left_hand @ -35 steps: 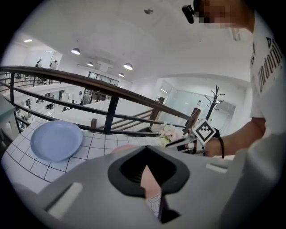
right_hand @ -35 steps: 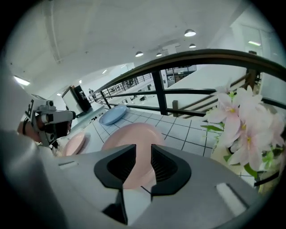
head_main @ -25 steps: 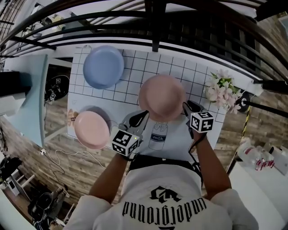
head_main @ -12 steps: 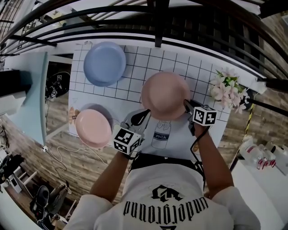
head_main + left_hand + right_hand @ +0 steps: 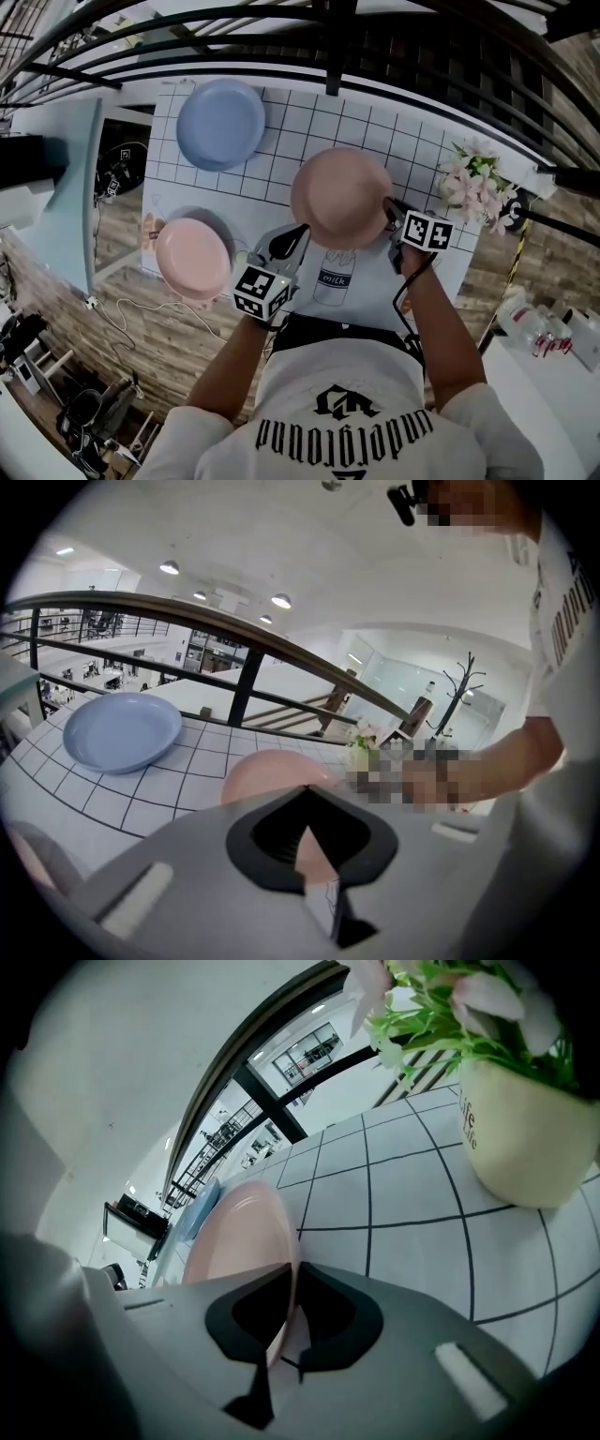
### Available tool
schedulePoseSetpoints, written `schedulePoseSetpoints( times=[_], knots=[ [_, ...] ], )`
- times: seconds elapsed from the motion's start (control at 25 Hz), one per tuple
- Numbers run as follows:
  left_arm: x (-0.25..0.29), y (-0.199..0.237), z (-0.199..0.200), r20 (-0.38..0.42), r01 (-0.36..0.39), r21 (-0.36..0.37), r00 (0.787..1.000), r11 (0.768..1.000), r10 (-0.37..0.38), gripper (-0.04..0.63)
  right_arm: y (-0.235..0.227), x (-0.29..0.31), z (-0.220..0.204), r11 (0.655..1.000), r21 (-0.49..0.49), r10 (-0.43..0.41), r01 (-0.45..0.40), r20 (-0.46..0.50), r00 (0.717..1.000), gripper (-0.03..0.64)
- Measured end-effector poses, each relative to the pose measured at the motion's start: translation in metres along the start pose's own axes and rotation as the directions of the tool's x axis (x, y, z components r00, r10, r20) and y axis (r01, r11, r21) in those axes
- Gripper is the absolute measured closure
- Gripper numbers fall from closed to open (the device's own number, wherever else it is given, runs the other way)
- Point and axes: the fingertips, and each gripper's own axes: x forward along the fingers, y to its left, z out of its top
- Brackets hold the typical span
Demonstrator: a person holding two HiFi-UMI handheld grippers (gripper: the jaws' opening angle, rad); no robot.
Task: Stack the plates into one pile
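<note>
Tabletop (image 5: 309, 131) pot (image 5: 525, 1138) holds flowers (image 5: 469, 997); right hand-held gripper (image 5: 292, 1283) clamps pink plate (image 5: 239, 1237).

A white table (image 5: 309, 122) ruled with a black grid spreads beneath and beyond the left fingers (image 5: 281, 249) and the right fingers (image 5: 394, 214). Past its far edge, ahead of both, stands a black railing (image 5: 336, 47). Behind the fingers and off to their left lies a wood-plank floor (image 5: 169, 337) with a white cable (image 5: 122, 323) on it. High above the left fingers, ceiling lights (image 5: 281, 601) glow on a white ceiling. A coat stand (image 5: 464, 691) rises ahead, to their right.
</note>
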Motion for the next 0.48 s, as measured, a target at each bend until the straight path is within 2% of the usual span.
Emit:
schedulePoseSetpoints(
  times=[0.48],
  knots=[
    [-0.033,-0.038,0.007,0.067,-0.075,0.01,0.995,0.997,0.074,0.546,0.023,-0.046,0.005,0.989,-0.135,0.062,-0.058,0.031,0.998,0.597]
  ],
)
